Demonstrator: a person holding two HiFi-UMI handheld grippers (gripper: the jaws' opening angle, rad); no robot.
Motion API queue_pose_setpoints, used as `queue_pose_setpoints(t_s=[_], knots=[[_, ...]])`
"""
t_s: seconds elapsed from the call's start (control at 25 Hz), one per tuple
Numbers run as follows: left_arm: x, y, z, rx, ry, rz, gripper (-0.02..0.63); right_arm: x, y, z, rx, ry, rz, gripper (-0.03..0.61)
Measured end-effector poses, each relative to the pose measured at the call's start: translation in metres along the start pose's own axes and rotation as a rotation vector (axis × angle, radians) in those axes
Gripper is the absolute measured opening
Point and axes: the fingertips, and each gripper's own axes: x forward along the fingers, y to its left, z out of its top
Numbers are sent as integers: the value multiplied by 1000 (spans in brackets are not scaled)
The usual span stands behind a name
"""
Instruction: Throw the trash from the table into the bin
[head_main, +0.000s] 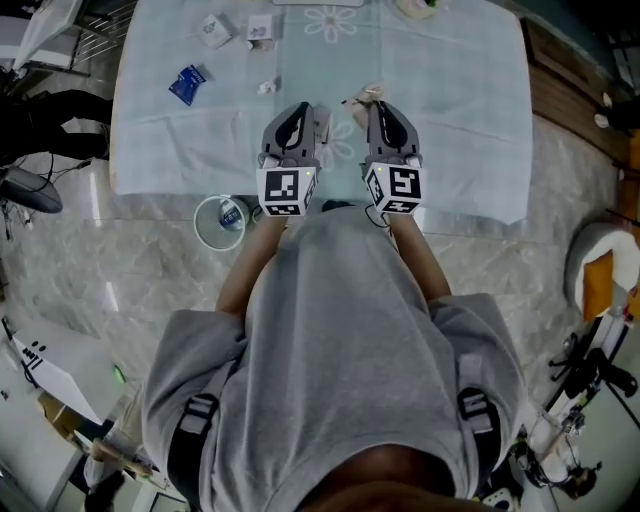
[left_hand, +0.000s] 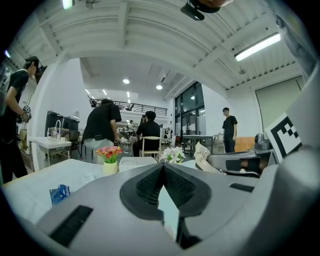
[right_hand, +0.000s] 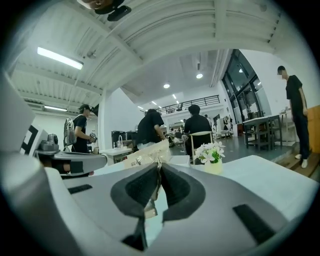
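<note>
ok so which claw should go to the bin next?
Right, probably. The right claw is shut on a crumpled wrapper, ready to drop. The left claw is shut with nothing in it. The bin sits on the left claw's side, so the right must cross over.

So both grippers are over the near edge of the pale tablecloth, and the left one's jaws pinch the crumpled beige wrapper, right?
Not quite. The crumpled beige wrapper is pinched by the right gripper, as the right gripper view shows; the left gripper has its jaws shut on nothing. Both are over the near edge of the pale tablecloth.
</note>
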Motion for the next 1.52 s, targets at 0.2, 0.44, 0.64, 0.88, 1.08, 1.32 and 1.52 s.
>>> queue_pose_setpoints(t_s=[0.2,0.44,0.64,0.88,1.08,1.32,1.52], knots=[[-38,27,9,7,-18,96,6,1,39,9,2,-18,91,26],[-86,63,9,5,-23,198,6,4,95,11,3,-24,188,26],[-126,92,9,2,-31,275,6,4,142,9,4,-26,257,26],[-170,122,11,-1,-40,358,6,2,193,6,-1,-19,336,26],[-207,145,9,-6,-48,414,6,-1,235,4,-4,-16,388,27],[-242,162,7,-11,-53,450,6,-8,271,-1,-8,-13,421,27],[-274,178,-2,-22,-50,484,6,-14,304,-9,-15,-4,455,26]])
